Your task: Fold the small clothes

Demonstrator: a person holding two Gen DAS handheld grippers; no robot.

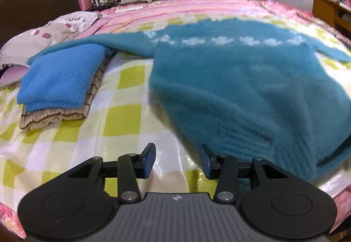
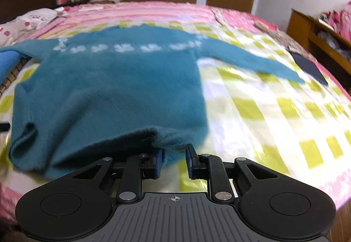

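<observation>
A fuzzy teal sweater (image 1: 252,79) with a white patterned band lies spread across the middle of the bed (image 1: 122,117), hem at the near edge, sleeves stretched toward both sides. The right claw (image 2: 174,159) has its jaws narrowly apart, the hem bunched between them. The left claw (image 1: 177,159) stands open over bare sheet beside the hem. Toward the bed's left edge sits a folded blue knit (image 1: 59,79) on striped cloth (image 1: 54,117).
</observation>
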